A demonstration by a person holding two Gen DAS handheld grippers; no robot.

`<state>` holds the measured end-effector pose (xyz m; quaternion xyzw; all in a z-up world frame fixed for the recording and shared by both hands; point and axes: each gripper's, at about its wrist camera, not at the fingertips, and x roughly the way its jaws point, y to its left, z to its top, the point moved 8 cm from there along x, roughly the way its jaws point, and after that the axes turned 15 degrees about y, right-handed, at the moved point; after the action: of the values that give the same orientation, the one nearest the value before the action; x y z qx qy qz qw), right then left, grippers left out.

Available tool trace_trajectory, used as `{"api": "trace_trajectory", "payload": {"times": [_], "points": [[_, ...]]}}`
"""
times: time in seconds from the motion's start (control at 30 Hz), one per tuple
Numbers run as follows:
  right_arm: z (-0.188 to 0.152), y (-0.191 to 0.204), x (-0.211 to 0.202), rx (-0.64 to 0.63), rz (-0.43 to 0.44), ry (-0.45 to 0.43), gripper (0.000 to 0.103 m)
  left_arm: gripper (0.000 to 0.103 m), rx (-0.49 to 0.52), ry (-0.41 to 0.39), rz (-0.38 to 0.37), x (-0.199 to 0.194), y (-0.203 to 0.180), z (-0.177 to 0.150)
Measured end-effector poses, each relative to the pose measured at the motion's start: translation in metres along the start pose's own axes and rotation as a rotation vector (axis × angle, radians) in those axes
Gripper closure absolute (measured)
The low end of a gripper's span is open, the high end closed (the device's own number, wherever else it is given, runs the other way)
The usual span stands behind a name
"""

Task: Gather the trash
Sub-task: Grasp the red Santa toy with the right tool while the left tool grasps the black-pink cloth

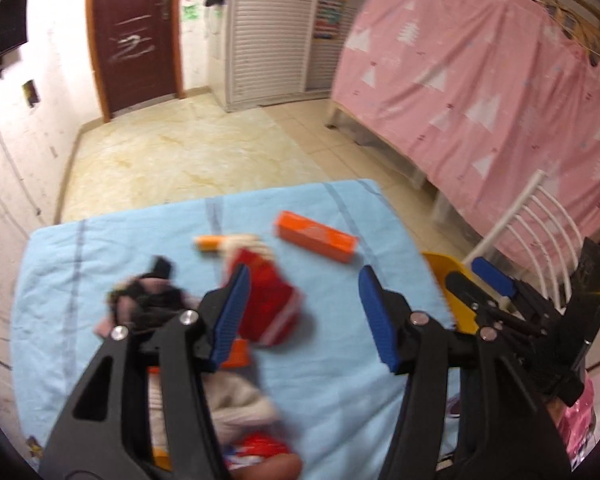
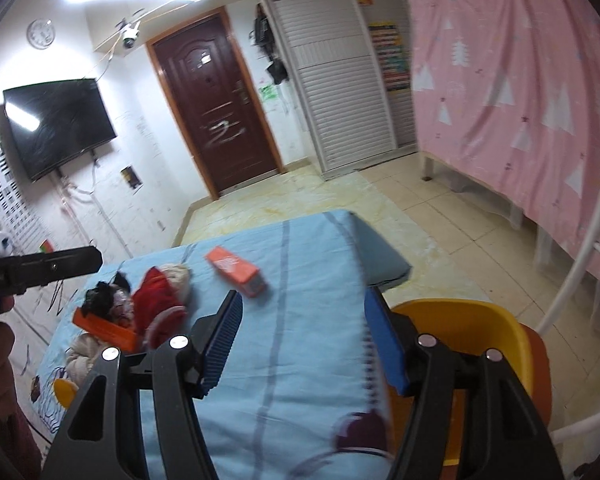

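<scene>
The left gripper [image 1: 304,312] is hanging over the light blue cloth-covered table [image 1: 340,400] with its blue-padded jaws spread wide and nothing between them. The crumpled red wrapper [image 1: 268,304] is lying just ahead of it and slightly to its left, partly behind the left pad, with its long axis running away from the gripper. Beyond that, the long orange cardboard box [image 1: 316,242] is lying across the far part of the table, its length angled from left to right. A small orange-and-white tube [image 1: 208,242] is sitting to the left of the box.

The right gripper [image 2: 302,340] is also standing spread and empty, nearer the table's right edge, beside the yellow plastic bin [image 2: 460,328]. So the left gripper looks the nearer 1 to the red wrapper, and the bin is lying off to its right.

A dark tangled bundle [image 1: 148,300] is too blurred to identify. More litter near the table's close edge is hidden behind the left gripper's arms.
</scene>
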<state>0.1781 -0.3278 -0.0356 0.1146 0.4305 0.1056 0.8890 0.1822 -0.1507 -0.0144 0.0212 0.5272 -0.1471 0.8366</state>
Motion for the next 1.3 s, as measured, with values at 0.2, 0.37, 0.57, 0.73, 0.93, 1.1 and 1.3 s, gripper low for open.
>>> {"api": "trace_trajectory", "payload": {"times": [0.2,0.37,0.57,0.73,0.93,1.1,1.3], "points": [[0.002,0.053,0.025,-0.089,0.054,0.061,0.046,0.045,-0.039,0.020,0.046,-0.001,0.046,-0.004],[0.002,0.086,0.047,-0.141,0.089,0.119,0.045,0.044,-0.104,0.030,0.037,-0.006,0.089,-0.010],[0.003,0.117,0.073,-0.182,0.108,0.177,0.045,0.044,-0.166,0.053,0.057,-0.009,0.136,-0.024],[0.008,0.129,0.088,-0.175,0.123,0.209,0.045,0.044,-0.207,0.110,0.020,0.006,0.163,-0.040],[0.009,0.132,0.108,-0.142,0.122,0.258,0.045,0.044,-0.264,0.194,-0.159,0.039,0.163,-0.048],[0.004,0.138,0.118,-0.139,0.123,0.282,0.045,0.044,-0.293,0.207,-0.235,0.050,0.161,-0.049],[0.004,0.147,0.114,-0.176,0.090,0.261,0.084,0.073,-0.290,0.164,-0.217,0.039,0.165,-0.053]]}}
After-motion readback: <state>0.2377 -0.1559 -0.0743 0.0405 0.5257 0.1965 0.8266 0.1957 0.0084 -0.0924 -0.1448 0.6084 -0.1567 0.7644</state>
